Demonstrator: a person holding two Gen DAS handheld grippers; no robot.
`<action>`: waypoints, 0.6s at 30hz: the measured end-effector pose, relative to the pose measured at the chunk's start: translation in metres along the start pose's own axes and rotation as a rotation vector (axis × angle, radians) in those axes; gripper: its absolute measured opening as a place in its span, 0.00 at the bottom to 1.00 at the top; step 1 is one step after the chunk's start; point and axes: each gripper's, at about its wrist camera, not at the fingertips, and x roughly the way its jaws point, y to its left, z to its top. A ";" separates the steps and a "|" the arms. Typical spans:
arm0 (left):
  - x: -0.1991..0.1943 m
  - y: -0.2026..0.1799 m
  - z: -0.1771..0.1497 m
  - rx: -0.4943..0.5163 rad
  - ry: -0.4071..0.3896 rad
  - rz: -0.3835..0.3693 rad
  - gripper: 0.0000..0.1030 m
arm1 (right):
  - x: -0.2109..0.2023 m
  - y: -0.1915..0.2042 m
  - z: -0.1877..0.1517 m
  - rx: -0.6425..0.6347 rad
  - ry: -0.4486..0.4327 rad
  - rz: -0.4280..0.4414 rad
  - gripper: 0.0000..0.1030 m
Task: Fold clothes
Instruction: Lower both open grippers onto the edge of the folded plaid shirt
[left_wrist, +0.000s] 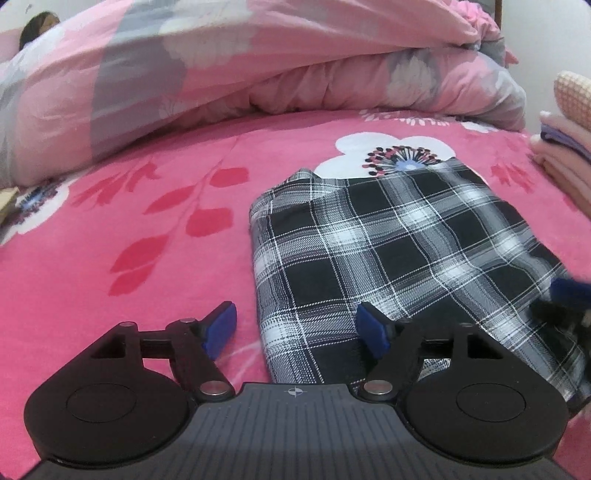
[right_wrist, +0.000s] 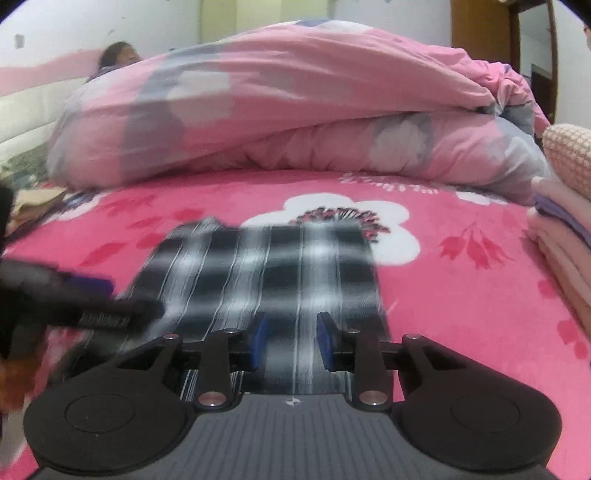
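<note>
A black-and-white plaid garment (left_wrist: 388, 258) lies folded on the pink flowered bed sheet (left_wrist: 129, 221). My left gripper (left_wrist: 295, 325) is open and empty, its fingers astride the garment's near left edge. The right gripper shows blurred at the right edge of the left wrist view (left_wrist: 569, 299). In the right wrist view the plaid garment (right_wrist: 266, 266) is motion-blurred. My right gripper (right_wrist: 291, 343) hovers over its near edge with the jaws partly apart and nothing clearly pinched. The left gripper (right_wrist: 74, 299) shows blurred at the left of the right wrist view.
A bulky pink and grey quilt (left_wrist: 258, 55) is heaped across the far side of the bed. A stack of folded pink and purple clothes (right_wrist: 565, 251) stands at the right. A person (right_wrist: 118, 53) lies at the far left.
</note>
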 end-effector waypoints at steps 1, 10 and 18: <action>0.000 -0.001 0.000 0.005 0.000 0.007 0.70 | 0.003 0.002 -0.008 -0.017 0.015 -0.010 0.30; -0.003 -0.011 0.002 0.033 0.009 0.054 0.71 | 0.006 0.000 -0.033 -0.001 -0.059 0.008 0.31; -0.005 -0.019 0.002 0.070 0.011 0.099 0.74 | 0.005 -0.001 -0.036 0.011 -0.074 0.016 0.31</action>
